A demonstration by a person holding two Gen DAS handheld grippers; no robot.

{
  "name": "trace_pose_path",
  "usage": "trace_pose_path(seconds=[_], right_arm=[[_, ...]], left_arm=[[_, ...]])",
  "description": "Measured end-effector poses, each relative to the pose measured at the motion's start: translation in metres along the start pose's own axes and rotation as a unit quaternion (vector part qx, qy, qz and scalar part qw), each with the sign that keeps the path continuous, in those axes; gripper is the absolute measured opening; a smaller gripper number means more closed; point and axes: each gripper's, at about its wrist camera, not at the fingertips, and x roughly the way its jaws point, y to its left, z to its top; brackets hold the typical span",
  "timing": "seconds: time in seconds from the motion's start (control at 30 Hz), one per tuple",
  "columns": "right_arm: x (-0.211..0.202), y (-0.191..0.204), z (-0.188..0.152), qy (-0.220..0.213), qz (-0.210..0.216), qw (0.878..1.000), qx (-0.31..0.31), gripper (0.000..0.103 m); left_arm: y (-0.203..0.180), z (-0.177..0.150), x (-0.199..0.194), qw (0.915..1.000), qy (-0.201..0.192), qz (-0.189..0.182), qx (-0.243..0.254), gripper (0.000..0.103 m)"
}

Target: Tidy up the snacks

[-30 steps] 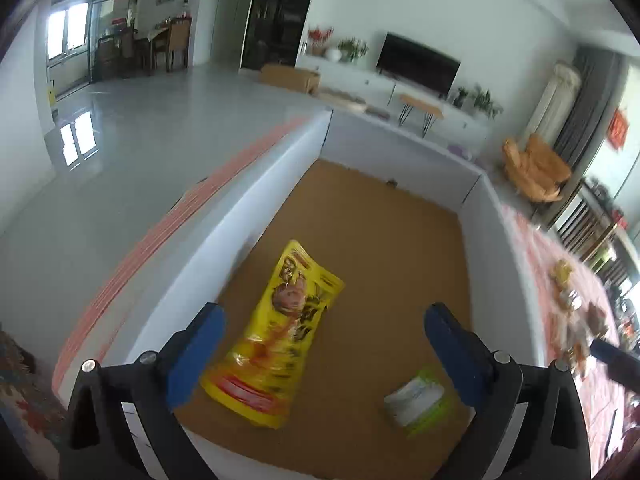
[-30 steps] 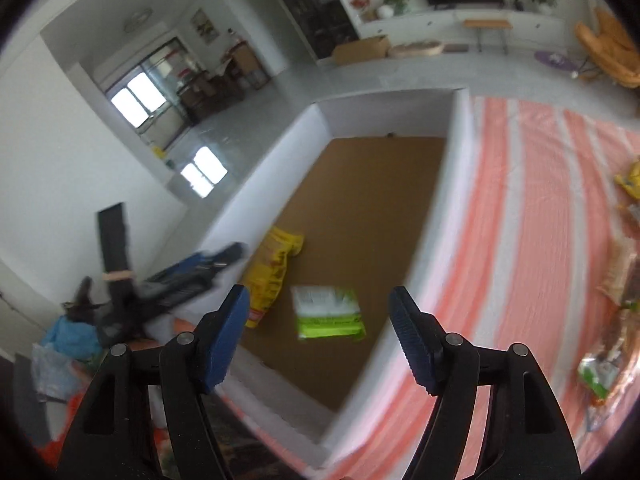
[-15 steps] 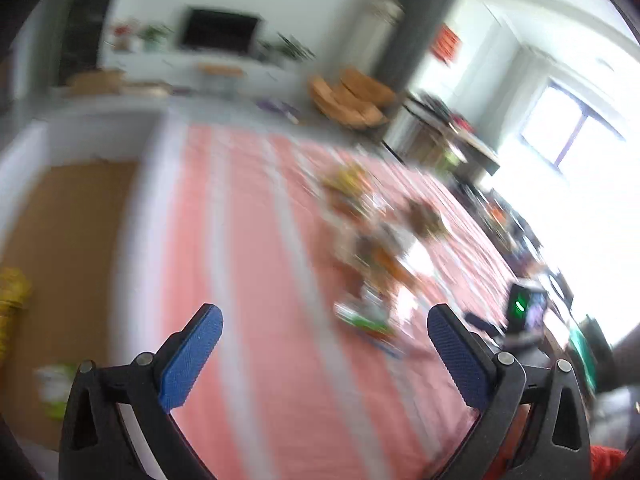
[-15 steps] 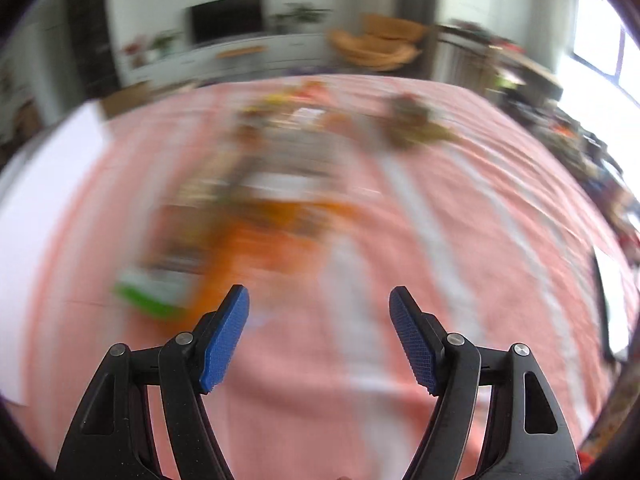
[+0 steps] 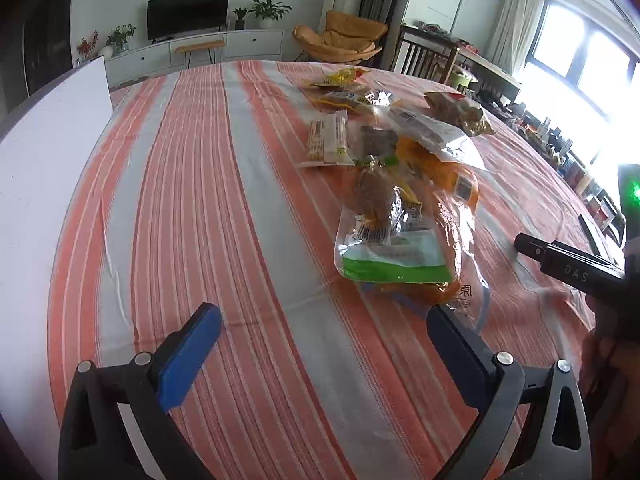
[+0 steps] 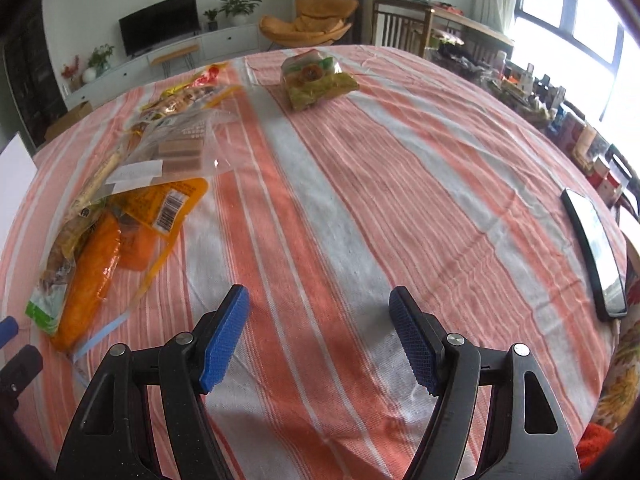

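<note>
Orange-and-grey striped cloth [image 5: 224,208] covers the table under both of your grippers. Your left gripper [image 5: 320,340] tilts down toward the cloth, its blue-padded jaws spread wide with only bare stripes between them. The nearest snack, a clear bag with a green band [image 5: 390,248], lies just beyond its right finger, on top of an orange packet [image 5: 448,172]. Farther off sit a white wrapper [image 5: 328,140], a clear pouch with a white label [image 5: 432,132], yellow packets [image 5: 344,84] and a brown bag [image 5: 460,112] at the far right. A white box wall [image 5: 44,168] stands along the left edge of the cloth. At the right edge of this view you see the black body of your other tool and part of a hand [image 5: 612,360].

Your right gripper [image 6: 320,336] likewise points down at the cloth, jaws held partly apart and holding nothing. The snack pile lies to its left: an orange snack in a clear wrap [image 6: 92,276] nearest, a clear bag of wafers [image 6: 180,152] behind it. A lone green-and-yellow bag [image 6: 316,84] rests at the far centre. A phone [image 6: 596,248] lies at the right edge.
</note>
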Motion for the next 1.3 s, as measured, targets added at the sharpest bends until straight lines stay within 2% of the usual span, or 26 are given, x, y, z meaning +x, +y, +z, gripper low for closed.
trace_pose_path(seconds=[0.2,0.47,0.77,1.3], right_arm=[[-0.001,0.003,-0.006,-0.005,0.005,1.000,0.003,0.085],[0.005,0.001,-0.006,-0.004,0.000,1.000,0.004,0.087],[0.005,0.001,-0.006,-0.005,0.000,1.000,0.003,0.088],[0.006,0.001,-0.005,-0.005,0.000,1.000,0.003,0.088]], left_arm=[[-0.005,-0.002,0.001,0.9995,0.011,0.024,0.020,0.103],[-0.016,-0.001,0.009,0.9966,0.025,0.062,0.049,0.103],[-0.011,-0.001,0.007,0.9979,0.020,0.048,0.039,0.103],[-0.011,-0.001,0.007,0.9978,0.020,0.049,0.040,0.103]])
